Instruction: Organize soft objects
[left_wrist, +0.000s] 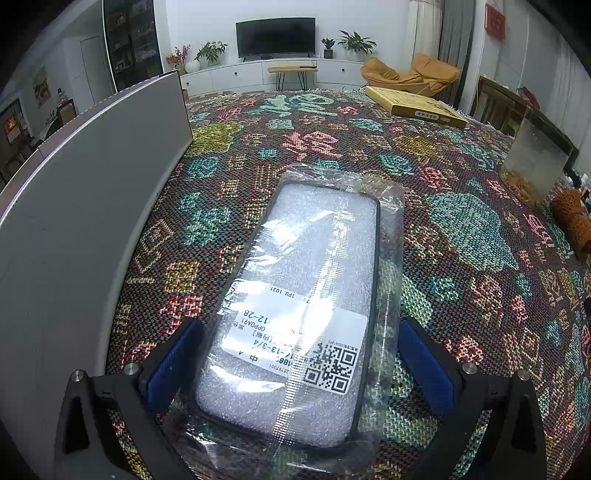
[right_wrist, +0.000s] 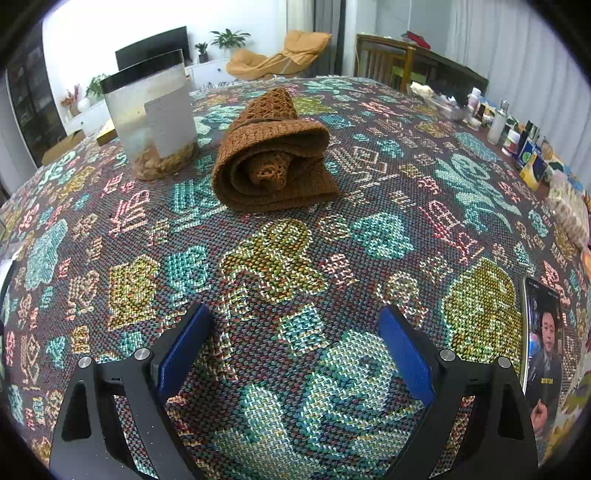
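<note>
In the left wrist view, the left gripper (left_wrist: 299, 354) has its blue-padded fingers (left_wrist: 171, 363) spread wide on either side of a bagged phone case (left_wrist: 295, 306). The case lies flat on the patterned cloth (left_wrist: 461, 229) that covers the counter. Its near end sits between the two pads; whether the pads touch the crinkled clear bag cannot be told, though the bag's edges come right up beside them. The case has a dark rim and a white foam insert, and a white label with printed text and a QR code is stuck on the near half of the bag. A grey panel (left_wrist: 81, 206) stands upright along the left of the cloth. A flat yellow box (left_wrist: 417, 105) lies at the far right, well apart from the case. A clear cylindrical jar (left_wrist: 535, 162) stands at the right edge, with the brown knitted roll (left_wrist: 570, 221) just beside it.

In the right wrist view, the right gripper (right_wrist: 295, 354) also stands with its fingers (right_wrist: 406, 354) wide apart, holding nothing, above bare cloth. The brown knitted roll lies farther ahead on the counter, loosely coiled with its open spiral end facing the camera. The jar stands just left of it, not touching, with pale bits in its bottom. A phone (right_wrist: 543, 350) lies at the right edge with its screen lit.
</note>
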